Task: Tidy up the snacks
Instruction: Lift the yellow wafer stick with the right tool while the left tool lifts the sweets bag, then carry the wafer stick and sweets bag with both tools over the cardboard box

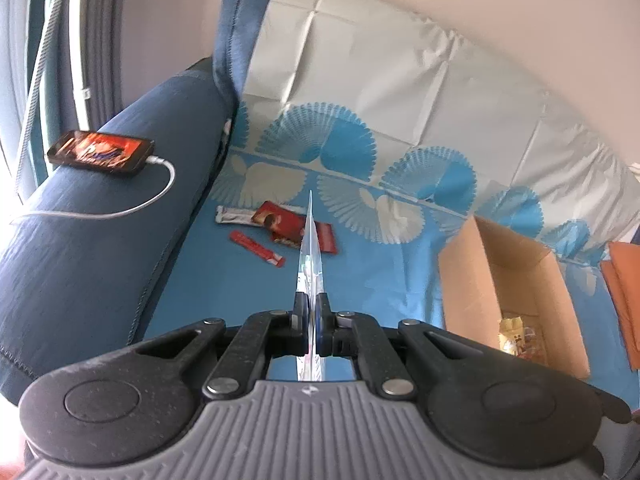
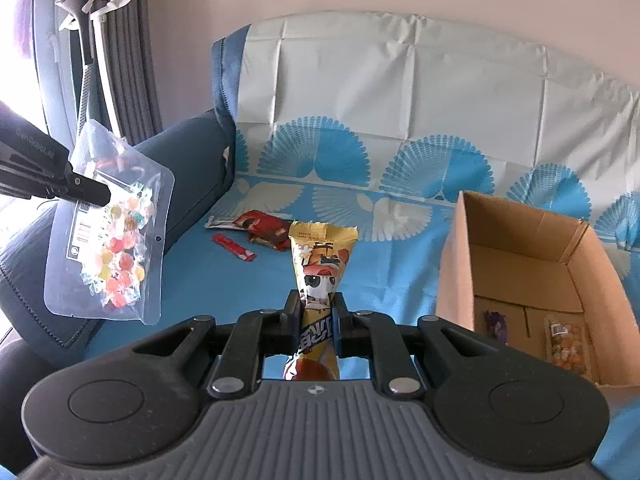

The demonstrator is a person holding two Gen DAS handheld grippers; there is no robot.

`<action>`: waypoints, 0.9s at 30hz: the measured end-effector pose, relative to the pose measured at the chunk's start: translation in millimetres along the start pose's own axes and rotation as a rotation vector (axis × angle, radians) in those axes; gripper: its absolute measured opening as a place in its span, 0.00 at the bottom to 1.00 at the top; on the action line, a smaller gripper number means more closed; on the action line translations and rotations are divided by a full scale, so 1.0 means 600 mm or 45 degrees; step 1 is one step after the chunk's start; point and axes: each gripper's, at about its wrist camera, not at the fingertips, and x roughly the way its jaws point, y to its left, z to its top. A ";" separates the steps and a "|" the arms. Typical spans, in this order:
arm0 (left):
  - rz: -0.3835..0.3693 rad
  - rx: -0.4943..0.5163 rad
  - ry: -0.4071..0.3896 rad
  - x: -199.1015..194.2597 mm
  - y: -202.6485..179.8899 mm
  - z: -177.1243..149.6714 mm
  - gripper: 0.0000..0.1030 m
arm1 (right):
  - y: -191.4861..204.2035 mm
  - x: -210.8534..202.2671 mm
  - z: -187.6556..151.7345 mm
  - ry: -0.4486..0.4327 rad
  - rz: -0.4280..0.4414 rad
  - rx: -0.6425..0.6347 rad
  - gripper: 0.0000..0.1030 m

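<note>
My left gripper (image 1: 311, 304) is shut on a clear bag of candies (image 1: 309, 252), seen edge-on; in the right wrist view the bag (image 2: 112, 232) hangs in the air at left from the left gripper (image 2: 100, 194). My right gripper (image 2: 317, 304) is shut on a yellow snack packet (image 2: 320, 268) with a cartoon figure, held above the blue cover. An open cardboard box (image 2: 532, 264) stands to the right with snacks inside; it also shows in the left wrist view (image 1: 516, 280). Red packets (image 1: 288, 228), a silver bar (image 1: 232, 215) and a red stick (image 1: 256, 248) lie on the cover.
A phone (image 1: 100, 153) on a white cable lies on the dark blue sofa arm (image 1: 100, 248) at left. The blue and white patterned cover (image 2: 380, 272) spreads over seat and backrest. Curtains and a window are far left. Something orange (image 1: 624, 300) sits right of the box.
</note>
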 end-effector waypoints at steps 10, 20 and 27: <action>-0.089 0.073 -0.018 0.012 -0.081 0.022 0.03 | -0.047 -0.005 0.007 -0.038 -0.062 0.043 0.15; -0.220 0.175 -0.018 0.043 -0.205 0.034 0.03 | -0.138 -0.016 0.003 -0.077 -0.165 0.136 0.15; -0.346 0.271 -0.017 0.074 -0.328 0.043 0.03 | -0.226 -0.039 -0.006 -0.120 -0.292 0.212 0.15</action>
